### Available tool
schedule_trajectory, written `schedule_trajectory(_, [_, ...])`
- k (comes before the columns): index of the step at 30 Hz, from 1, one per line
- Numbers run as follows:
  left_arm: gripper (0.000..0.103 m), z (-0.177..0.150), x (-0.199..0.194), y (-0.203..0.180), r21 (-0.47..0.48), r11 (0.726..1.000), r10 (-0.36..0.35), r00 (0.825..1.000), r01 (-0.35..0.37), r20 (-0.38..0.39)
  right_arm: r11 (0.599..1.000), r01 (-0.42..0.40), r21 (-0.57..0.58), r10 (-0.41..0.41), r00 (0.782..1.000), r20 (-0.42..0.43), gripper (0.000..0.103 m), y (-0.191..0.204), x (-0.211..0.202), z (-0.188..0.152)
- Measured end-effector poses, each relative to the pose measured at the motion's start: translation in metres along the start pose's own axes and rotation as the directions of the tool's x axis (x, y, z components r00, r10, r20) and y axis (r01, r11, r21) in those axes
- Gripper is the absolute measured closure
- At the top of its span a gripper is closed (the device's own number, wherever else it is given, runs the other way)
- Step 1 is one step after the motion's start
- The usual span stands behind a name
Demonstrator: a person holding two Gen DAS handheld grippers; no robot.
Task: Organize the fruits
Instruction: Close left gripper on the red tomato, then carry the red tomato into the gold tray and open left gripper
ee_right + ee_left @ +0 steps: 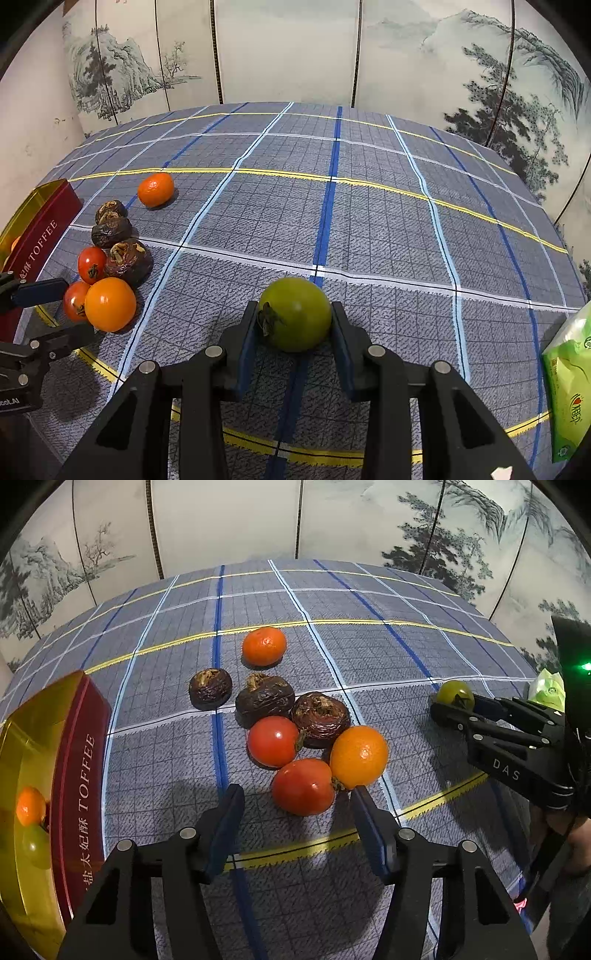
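Note:
My left gripper (297,797) is open, its blue pads either side of a red tomato (303,786) without pressing on it. That tomato lies in a cluster with an orange (358,757), a second red tomato (273,741) and three dark wrinkled fruits (264,698). A mandarin (264,646) sits alone farther back. A red and gold toffee tin (70,760) at the left holds an orange and a green fruit. Off to the right, my right gripper (295,314) is shut on a green tomato (295,314), low over the checked cloth (369,229).
A green tissue packet (569,376) lies at the table's right edge. A painted folding screen (280,48) stands close behind the table. The tin's wall rises just left of my left gripper.

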State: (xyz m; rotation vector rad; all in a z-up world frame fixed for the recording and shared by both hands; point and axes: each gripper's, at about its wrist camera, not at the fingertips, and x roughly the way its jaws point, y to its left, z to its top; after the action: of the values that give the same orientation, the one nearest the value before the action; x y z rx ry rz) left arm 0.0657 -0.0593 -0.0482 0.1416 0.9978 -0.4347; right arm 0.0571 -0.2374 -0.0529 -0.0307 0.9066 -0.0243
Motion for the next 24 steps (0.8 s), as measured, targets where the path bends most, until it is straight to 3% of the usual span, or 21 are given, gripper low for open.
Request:
schedule_trajectory(10, [0.046,0.005,0.008,0.003,-0.003,1.000,0.000,1.000,0.000,0.003,1.000,0.000,0.000,0.000,1.000,0.000,0.068,0.000,0.000,0.000])
schedule_trajectory(13, [0.053,0.007,0.012,0.005,-0.015,1.000,-0.018,1.000,0.018,-0.005,1.000,0.000,0.000,0.000,1.000,0.000,0.068,0.000,0.000,0.000])
schedule_trajectory(16, [0.067,0.007,0.011,0.003,-0.010,0.999,-0.045,0.999,0.044,-0.006,1.000,0.000,0.000,0.000,1.000,0.000,0.068,0.000,0.000,0.000])
schedule_trajectory(24, [0.067,-0.002,-0.001,0.003,-0.013,1.000,-0.022,1.000,0.022,-0.012,1.000,0.002,-0.001,-0.002,1.000,0.000,0.068,-0.001,0.000,-0.001])
